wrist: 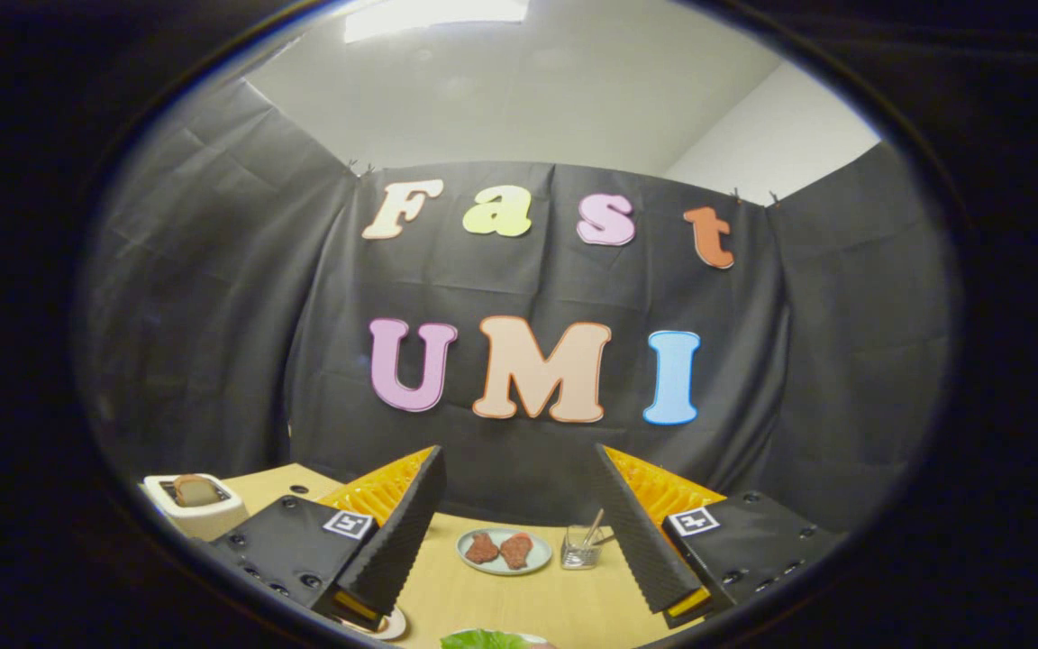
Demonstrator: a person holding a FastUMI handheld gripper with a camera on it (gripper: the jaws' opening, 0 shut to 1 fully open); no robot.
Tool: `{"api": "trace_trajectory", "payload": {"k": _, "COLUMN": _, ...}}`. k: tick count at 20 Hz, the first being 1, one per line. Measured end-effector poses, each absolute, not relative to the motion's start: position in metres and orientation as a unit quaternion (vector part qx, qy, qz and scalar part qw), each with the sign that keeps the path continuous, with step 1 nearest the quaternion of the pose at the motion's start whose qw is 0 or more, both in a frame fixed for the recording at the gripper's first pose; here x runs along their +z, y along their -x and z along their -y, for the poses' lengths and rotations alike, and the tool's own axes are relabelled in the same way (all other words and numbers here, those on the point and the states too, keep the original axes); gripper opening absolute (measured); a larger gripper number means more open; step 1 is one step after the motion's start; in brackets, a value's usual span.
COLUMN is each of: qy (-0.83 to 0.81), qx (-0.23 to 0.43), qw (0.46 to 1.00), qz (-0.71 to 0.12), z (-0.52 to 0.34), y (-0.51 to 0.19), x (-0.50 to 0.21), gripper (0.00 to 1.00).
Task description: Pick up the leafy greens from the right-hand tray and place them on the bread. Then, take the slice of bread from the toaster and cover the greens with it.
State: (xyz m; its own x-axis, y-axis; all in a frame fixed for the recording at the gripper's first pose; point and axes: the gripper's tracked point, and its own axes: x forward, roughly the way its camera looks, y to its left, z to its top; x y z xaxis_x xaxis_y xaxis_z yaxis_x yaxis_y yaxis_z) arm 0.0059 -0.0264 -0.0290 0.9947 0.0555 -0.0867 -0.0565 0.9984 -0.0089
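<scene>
Hovering above table (492, 604), gripper (519, 505) had fingers spread wide apart, nothing between them. Greens (483, 641) lay below, between fingers, at near table edge. Toaster (195, 505) with bread slice (195, 490) stood beyond left finger. Plate (504, 551) with two brown pieces and glass (580, 548) sat ahead.

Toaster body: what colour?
White or cream toaster, bread slice in its slot; gripper view. Jaws stand open.

A bright ceiling light panel (433, 13) glares overhead, leaving the wooden table (519, 599) far below it evenly lit and fairly sharp, while fisheye distortion bends and softly blurs everything around the table's outer reaches.
</scene>
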Motion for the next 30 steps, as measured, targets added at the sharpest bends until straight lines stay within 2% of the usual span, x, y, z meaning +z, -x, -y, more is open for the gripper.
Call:
{"api": "trace_trajectory", "payload": {"k": 14, "qy": 0.064, "qx": 0.15, "qw": 0.973, "qz": -0.163, "z": 0.043, "y": 0.0, "x": -0.129, "gripper": 1.0}}
{"api": "trace_trajectory", "payload": {"k": 30, "qy": 0.092, "qx": 0.287, "qw": 0.908, "qz": -0.291, "z": 0.034, "y": 0.03, "x": -0.264, "gripper": 1.0}}
